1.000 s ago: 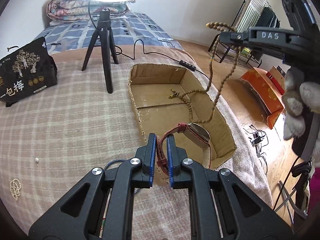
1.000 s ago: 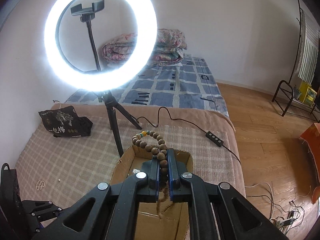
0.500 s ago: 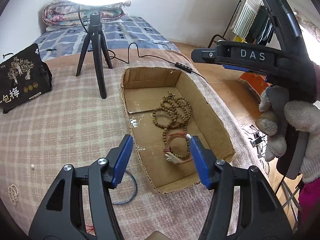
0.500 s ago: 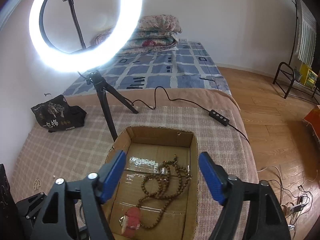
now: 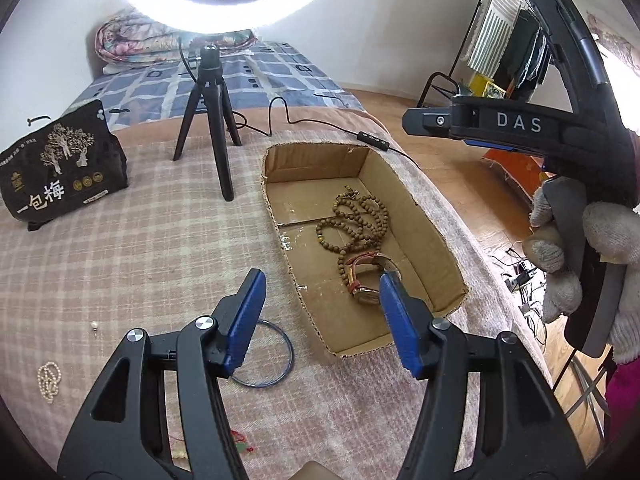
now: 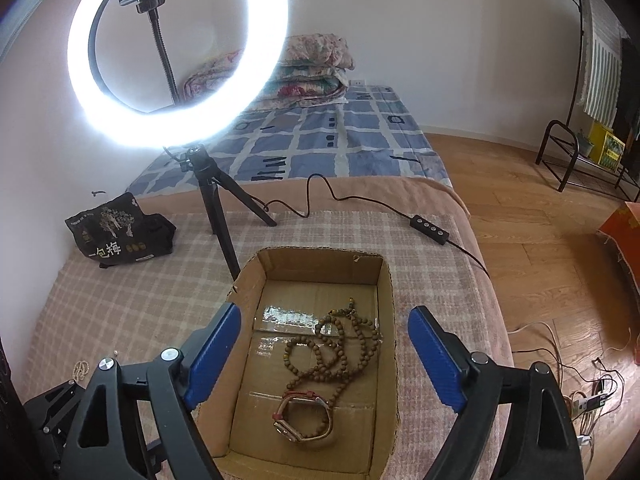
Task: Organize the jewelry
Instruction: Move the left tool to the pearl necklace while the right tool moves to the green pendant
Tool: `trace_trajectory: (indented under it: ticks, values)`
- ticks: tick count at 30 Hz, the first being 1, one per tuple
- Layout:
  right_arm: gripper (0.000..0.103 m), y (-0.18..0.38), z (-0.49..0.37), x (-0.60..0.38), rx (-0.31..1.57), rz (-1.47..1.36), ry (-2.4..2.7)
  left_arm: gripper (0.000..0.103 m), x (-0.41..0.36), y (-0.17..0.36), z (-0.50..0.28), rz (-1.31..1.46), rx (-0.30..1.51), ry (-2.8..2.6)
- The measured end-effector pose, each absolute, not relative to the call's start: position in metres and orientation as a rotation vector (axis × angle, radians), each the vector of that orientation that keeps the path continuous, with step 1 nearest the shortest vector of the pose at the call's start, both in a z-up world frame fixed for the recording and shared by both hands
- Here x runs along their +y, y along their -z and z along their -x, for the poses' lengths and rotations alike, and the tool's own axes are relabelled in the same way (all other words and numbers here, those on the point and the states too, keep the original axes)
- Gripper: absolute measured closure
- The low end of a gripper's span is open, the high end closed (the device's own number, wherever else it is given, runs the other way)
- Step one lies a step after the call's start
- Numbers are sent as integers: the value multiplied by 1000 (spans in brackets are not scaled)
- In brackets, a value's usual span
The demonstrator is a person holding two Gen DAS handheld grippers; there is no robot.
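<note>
Lying now in box point(image 6: 386, 300), beads point(image 6: 340, 344), watch point(image 6: 304, 420)

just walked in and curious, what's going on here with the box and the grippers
A person is sorting jewelry on a bed with a gripper in each hand. The wooden bead strand and the watch lie in the cardboard box. The left gripper and right gripper hover over it, jaws just opened and empty. A blue bangle and pearl strand lie outside the box.

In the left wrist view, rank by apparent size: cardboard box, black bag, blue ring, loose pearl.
1. cardboard box
2. black bag, though it lies farther from the camera, so the gap is unsure
3. blue ring, partly hidden behind the left tongs
4. loose pearl
</note>
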State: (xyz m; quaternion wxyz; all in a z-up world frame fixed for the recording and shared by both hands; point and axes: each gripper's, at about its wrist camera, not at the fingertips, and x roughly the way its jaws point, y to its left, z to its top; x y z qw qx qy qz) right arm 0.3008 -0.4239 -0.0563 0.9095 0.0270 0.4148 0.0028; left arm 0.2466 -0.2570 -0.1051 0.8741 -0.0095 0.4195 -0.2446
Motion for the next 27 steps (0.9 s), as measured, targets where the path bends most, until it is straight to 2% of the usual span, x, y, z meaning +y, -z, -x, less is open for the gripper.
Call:
trace_trajectory:
  ticks: [8, 15, 27]
  values:
    - [12, 38, -276, -416, 827, -64, 27, 42, -231, 82, -225, 8, 831, 468]
    - [2, 28, -245, -399, 780, -54, 32, 42, -189, 65, -208, -27, 766, 392]
    - [0, 42, -190, -367, 725, -59, -36, 42, -78, 66, -189, -14, 753, 276]
